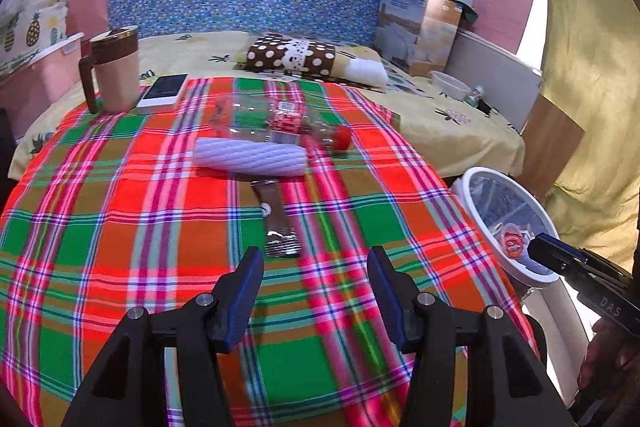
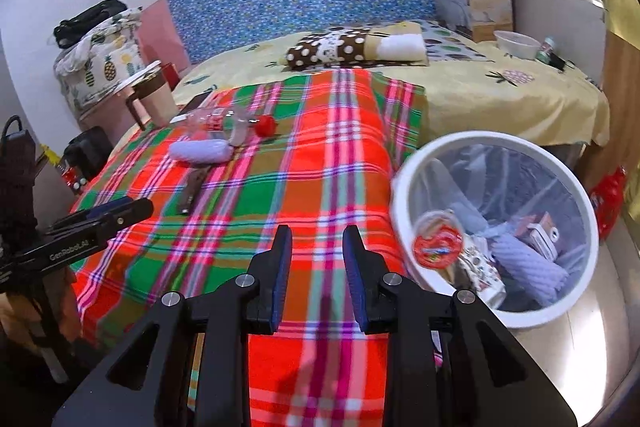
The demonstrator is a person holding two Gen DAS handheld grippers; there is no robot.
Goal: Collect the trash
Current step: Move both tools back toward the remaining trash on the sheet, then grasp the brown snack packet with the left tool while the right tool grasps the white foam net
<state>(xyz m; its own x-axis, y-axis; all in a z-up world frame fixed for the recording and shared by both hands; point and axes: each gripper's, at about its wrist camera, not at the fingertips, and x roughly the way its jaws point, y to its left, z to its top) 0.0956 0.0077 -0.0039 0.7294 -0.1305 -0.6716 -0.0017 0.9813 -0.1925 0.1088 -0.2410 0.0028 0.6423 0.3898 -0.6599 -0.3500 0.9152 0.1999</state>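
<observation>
On the plaid cloth (image 1: pixel 120 227) lie a brown snack wrapper (image 1: pixel 278 223), a white ribbed cup (image 1: pixel 250 155) on its side, and a clear plastic bottle (image 1: pixel 280 123) with a red cap. My left gripper (image 1: pixel 316 259) is open and empty, just short of the wrapper. My right gripper (image 2: pixel 316 239) is open and empty over the cloth's near edge, left of the white trash bin (image 2: pixel 404 203). The bin holds a red-lidded cup (image 2: pixel 438 245), a ribbed cup and wrappers. The wrapper (image 2: pixel 192 191), ribbed cup (image 2: pixel 200 151) and bottle (image 2: pixel 224 123) also show in the right wrist view.
A brown and cream mug (image 1: pixel 114 71) and a phone (image 1: pixel 164 89) stand at the cloth's far left. A polka-dot pillow (image 1: pixel 292 57), a paper bag (image 1: pixel 420 27) and a white bowl (image 1: pixel 450 85) sit further back on the bed. The bin (image 1: pixel 472 183) stands on the floor at the bed's right.
</observation>
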